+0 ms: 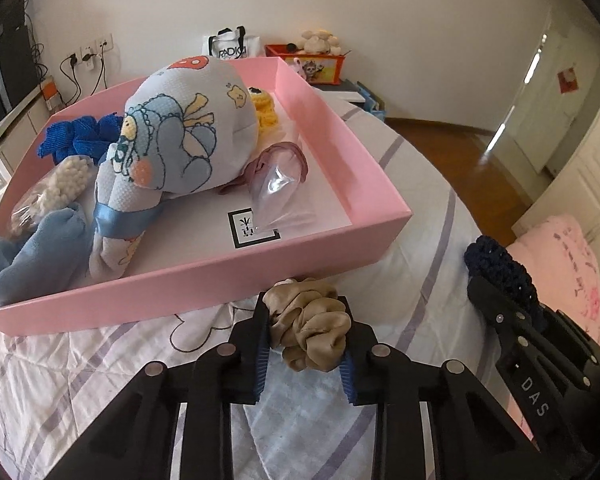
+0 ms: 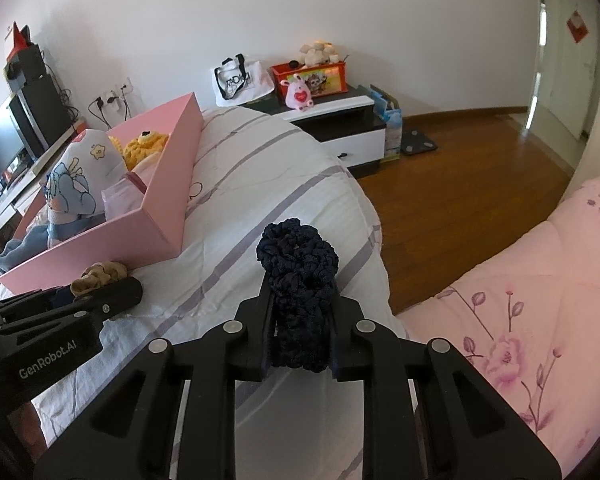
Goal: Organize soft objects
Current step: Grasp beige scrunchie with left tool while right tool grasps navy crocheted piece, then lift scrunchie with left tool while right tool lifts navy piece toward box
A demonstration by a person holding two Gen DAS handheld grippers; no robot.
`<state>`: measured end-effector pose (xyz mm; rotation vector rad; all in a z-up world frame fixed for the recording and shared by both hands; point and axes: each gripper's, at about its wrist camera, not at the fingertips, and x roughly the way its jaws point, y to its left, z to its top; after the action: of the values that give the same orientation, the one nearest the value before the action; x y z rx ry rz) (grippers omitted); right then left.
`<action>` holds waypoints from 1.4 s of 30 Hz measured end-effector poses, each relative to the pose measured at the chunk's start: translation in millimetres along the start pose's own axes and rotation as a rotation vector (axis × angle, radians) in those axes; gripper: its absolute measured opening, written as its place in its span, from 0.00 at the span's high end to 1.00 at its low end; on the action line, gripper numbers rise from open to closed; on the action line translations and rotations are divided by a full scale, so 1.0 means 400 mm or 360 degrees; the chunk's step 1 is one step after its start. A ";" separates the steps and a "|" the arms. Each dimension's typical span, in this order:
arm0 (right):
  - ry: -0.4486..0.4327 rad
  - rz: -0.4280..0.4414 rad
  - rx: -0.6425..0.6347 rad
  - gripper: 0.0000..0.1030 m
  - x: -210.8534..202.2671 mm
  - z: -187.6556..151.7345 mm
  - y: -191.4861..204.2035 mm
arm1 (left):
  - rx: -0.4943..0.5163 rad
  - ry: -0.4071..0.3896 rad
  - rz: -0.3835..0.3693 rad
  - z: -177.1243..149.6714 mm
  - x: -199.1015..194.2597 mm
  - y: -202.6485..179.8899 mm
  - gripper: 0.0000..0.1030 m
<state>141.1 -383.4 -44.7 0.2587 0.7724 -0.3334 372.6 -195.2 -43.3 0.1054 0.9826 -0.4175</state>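
You have both tongs loaded: your left gripper is pinched on a beige satin scrunchie, and your right gripper is pinched on a dark navy crocheted scrunchie, each held just above the white quilt with pale purple stripes. The wide, shallow pink cardboard box sits on that quilt just ahead of your left gripper, and it already holds a good share of the soft things: a large pale blue embroidered plush bundle tied with a blue ribbon, a royal blue knitted piece, a yellow crocheted toy, a light blue fleece item spilling over the near left corner, a clear bag of cream beaded material, and a mauve scrunchie in a clear plastic pouch. Judging by that, you are well into the job, and what remains in view is carrying these two scrunchies over the near wall and dropping them in the bare patch of the box floor; I see no other loose soft items on the quilt. For writing, your right gripper's side reads "DAS" in the left view, your left gripper's body reads "GenRobot.AI" in the right view, the white tote bag by the wall shows "RADICI" or something close to it, and a black-framed label on the box floor carries Chinese characters too small to make out surely.
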 end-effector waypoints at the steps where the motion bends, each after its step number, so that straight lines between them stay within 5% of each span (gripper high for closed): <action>1: -0.0003 0.0002 0.0011 0.81 -0.002 0.001 0.000 | 0.0003 0.0000 0.0000 -0.002 -0.010 0.001 0.76; 21: -0.0053 0.0044 -0.0102 0.81 -0.083 -0.002 0.133 | -0.0086 -0.0120 0.0004 -0.089 -0.207 0.122 0.76; 42: -0.0242 0.0280 -0.0403 0.81 -0.249 -0.037 0.395 | -0.0273 -0.0434 0.0270 -0.232 -0.538 0.262 0.76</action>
<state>125.9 -213.6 33.3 0.0609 0.6294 -0.0858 236.6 -10.6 71.8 -0.0235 0.7305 -0.1840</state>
